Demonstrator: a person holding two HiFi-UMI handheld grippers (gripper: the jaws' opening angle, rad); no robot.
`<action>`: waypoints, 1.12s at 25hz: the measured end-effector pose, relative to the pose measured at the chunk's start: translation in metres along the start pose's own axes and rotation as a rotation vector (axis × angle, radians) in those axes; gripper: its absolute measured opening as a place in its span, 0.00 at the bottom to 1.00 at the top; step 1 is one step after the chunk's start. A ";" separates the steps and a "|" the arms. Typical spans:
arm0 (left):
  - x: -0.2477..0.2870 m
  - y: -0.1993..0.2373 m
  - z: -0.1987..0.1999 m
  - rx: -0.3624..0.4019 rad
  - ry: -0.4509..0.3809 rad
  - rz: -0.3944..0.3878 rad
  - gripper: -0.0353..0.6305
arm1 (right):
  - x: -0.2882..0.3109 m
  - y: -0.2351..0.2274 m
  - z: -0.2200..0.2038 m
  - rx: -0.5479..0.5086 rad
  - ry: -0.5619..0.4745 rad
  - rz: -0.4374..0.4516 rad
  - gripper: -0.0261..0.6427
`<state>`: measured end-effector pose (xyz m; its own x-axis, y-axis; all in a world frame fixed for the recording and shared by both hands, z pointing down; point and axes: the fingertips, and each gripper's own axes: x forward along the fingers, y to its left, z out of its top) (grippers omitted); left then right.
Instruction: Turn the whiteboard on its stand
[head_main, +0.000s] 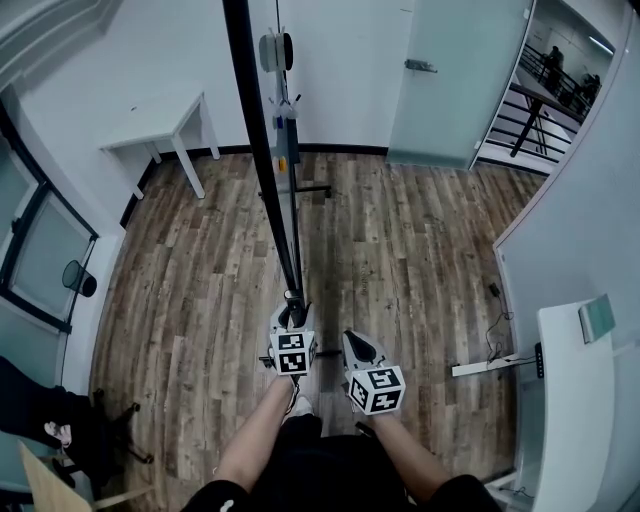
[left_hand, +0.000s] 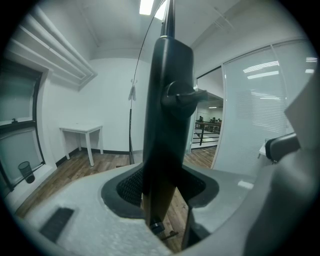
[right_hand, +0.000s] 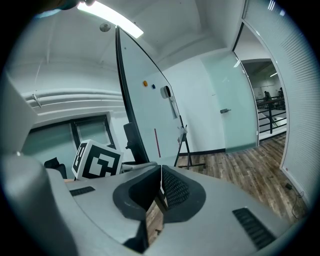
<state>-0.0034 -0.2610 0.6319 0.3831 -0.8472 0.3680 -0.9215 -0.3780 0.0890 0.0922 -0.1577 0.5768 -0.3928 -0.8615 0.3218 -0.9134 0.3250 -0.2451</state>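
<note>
The whiteboard (head_main: 260, 130) stands mid-floor, a table (head_main: 160, 125) left of it, a door (head_main: 450, 80) right.

Dark whiteboard frame (left_hand: 167, 125), upright, clamped between the pads (left_hand: 127, 187) of the left gripper (left_hand: 165, 197); white table (left_hand: 82, 131) on wood floor (left_hand: 92, 167) at far left; glass wall (left_hand: 255, 110) at right.

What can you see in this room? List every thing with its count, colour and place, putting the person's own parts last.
whiteboard: one, black frame, centre, seen edge-on
table: one, white, far left corner
glass door: one, pale, far wall right
desk: one, white, right edge
office chair: one, black, lower left
floor: brown wood planks, throughout
left tongs: one, grey, closed on whiteboard's edge
right tongs: one, grey, shut, empty, right of left tongs
forearms: two, bottom centre
</note>
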 end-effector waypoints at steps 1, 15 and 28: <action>-0.002 -0.001 -0.003 0.001 0.002 0.002 0.34 | -0.003 0.000 -0.001 -0.001 0.000 0.002 0.06; -0.039 -0.030 -0.017 -0.005 -0.002 0.018 0.34 | -0.046 0.000 -0.014 -0.011 0.002 0.017 0.06; -0.078 -0.065 -0.034 -0.018 -0.030 0.047 0.34 | -0.096 -0.002 -0.037 -0.022 0.008 0.052 0.06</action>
<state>0.0240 -0.1575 0.6290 0.3411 -0.8747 0.3444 -0.9394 -0.3310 0.0895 0.1276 -0.0612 0.5798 -0.4404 -0.8401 0.3166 -0.8939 0.3775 -0.2418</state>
